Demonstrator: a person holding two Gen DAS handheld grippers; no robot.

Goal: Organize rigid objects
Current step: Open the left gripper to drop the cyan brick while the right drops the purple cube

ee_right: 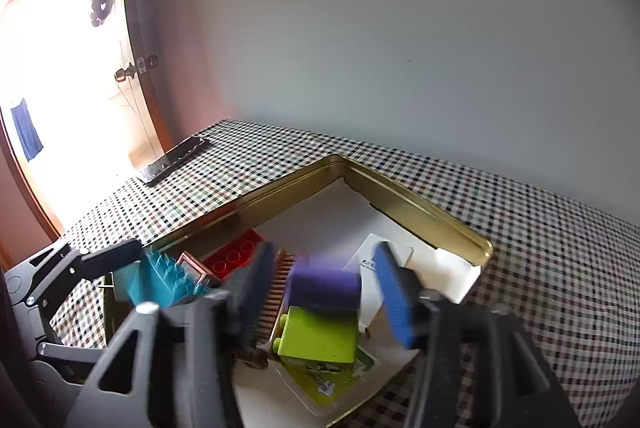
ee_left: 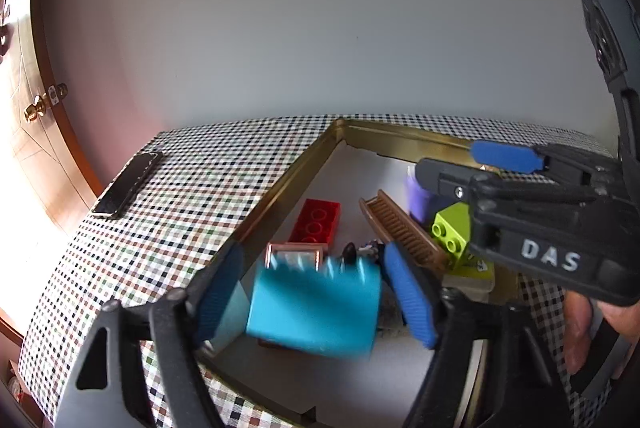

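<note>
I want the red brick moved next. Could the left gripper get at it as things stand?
Probably not yet: the blue spiky block sits between the left gripper's open jaws, blocking the red brick lying behind it in the gold tray.

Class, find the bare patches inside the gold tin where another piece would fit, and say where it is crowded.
Bare white floor lies in the gold tin's far corner, beyond the red brick. Crowded nearer: comb, purple block, green brick, teal piece.

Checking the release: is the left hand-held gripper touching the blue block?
Apart. The left wrist view shows gaps between the blue block and both pads of the left hand-held gripper.
</note>
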